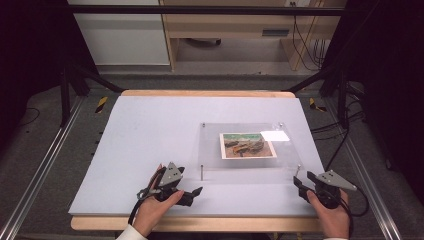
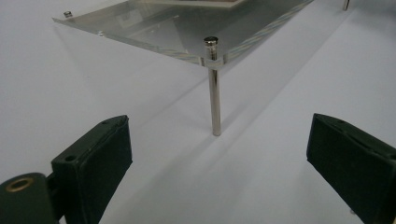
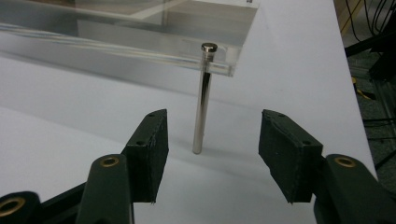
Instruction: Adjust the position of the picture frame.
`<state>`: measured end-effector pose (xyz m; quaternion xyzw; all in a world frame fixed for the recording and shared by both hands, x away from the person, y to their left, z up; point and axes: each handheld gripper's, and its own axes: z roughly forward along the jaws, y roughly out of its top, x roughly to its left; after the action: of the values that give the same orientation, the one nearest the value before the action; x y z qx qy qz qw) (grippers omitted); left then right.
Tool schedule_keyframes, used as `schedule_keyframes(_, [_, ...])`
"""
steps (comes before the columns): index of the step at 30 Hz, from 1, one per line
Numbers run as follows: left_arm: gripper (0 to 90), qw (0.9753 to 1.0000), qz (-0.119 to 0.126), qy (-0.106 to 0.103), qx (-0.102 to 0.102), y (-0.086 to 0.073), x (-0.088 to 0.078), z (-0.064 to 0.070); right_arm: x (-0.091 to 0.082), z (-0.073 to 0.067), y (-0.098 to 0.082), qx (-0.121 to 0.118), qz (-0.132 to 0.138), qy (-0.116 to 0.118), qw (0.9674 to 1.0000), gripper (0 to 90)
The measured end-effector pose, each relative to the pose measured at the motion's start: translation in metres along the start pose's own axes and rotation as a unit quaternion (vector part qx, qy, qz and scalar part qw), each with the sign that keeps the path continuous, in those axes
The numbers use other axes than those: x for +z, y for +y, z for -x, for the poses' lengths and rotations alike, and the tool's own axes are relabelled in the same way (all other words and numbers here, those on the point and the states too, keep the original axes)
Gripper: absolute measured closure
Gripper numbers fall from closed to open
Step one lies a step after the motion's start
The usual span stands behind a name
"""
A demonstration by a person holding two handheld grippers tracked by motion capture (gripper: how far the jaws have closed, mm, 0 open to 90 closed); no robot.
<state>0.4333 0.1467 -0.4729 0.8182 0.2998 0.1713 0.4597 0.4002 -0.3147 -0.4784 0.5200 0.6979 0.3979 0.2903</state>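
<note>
Between both open tongs, beyond them, stands the clear plate [image 1: 240, 145].

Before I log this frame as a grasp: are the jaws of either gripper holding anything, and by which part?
Nothing is held. The left gripper and right gripper both have open jaws, each facing a metal post of the clear plate without touching it.

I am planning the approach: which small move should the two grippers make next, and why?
Probably ease both forward. The left gripper and right gripper are open, each aimed at a near metal leg of the clear plate, and neither yet has its leg between the jaws.
</note>
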Motion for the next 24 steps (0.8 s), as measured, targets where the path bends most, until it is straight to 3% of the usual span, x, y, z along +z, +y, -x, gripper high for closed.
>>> schedule_keyframes(3, [6.1, 0.9998, 0.012, -0.001, -0.013, 0.001, -0.001, -0.002, 0.009, -0.001, 0.004, -0.004, 0.001, 0.008, 1.0000, 46.8])
schedule_keyframes(8, [6.2, 0.9998, 0.012, 0.001, -0.017, 0.002, -0.002, -0.002, 0.019, 0.001, 0.010, 0.002, 0.004, 0.025, 0.9997, 49.9])
schedule_keyframes(12, [8.6, 0.9994, 0.020, -0.001, -0.028, 0.003, -0.002, -0.001, 0.026, 0.005, 0.012, 0.009, 0.005, 0.040, 0.9991, 69.1])
schedule_keyframes(13, [9.3, 0.9990, 0.022, -0.004, -0.039, 0.004, -0.001, -0.001, 0.027, 0.006, 0.012, 0.010, 0.008, 0.044, 0.9990, 73.6])
schedule_keyframes(17, [17.0, 0.9987, 0.031, -0.004, -0.041, 0.005, 0.000, 0.000, 0.027, 0.010, 0.012, 0.031, 0.023, 0.060, 0.9975, 84.2])
schedule_keyframes(24, [38.1, 0.9984, 0.042, -0.004, -0.038, 0.007, 0.005, 0.002, 0.025, 0.014, 0.015, 0.054, 0.043, 0.076, 0.9947, 84.2])
